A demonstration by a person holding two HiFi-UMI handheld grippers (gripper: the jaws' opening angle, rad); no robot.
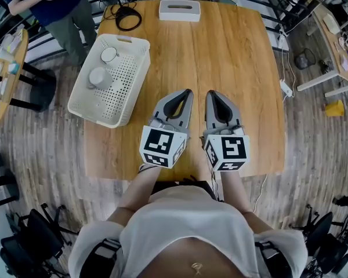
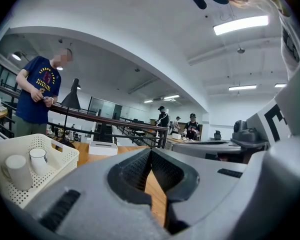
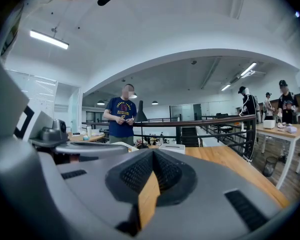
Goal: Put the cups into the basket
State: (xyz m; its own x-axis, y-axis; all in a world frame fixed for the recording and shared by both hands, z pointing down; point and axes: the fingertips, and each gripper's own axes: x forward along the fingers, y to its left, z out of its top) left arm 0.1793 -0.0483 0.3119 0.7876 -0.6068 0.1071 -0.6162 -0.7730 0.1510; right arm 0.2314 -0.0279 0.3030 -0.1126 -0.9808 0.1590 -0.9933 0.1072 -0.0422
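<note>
A white perforated basket (image 1: 130, 91) lies on the left part of the wooden table (image 1: 238, 62). Inside it are two white cups: one (image 1: 109, 54) near its far end and one (image 1: 100, 78) in the middle. The left gripper view shows the same basket (image 2: 60, 156) at the left with both cups (image 2: 17, 171) (image 2: 38, 160) in it. My left gripper (image 1: 188, 91) and right gripper (image 1: 210, 92) rest side by side near the table's front edge, to the right of the basket. Both are shut with nothing between their jaws, as the left gripper (image 2: 151, 151) and right gripper (image 3: 152, 151) show in their own views.
A white rectangular box (image 1: 179, 10) sits at the far edge of the table, with a black coiled cable (image 1: 127, 17) to its left. A person (image 1: 52, 4) stands beyond the far left corner. A railing runs behind the table.
</note>
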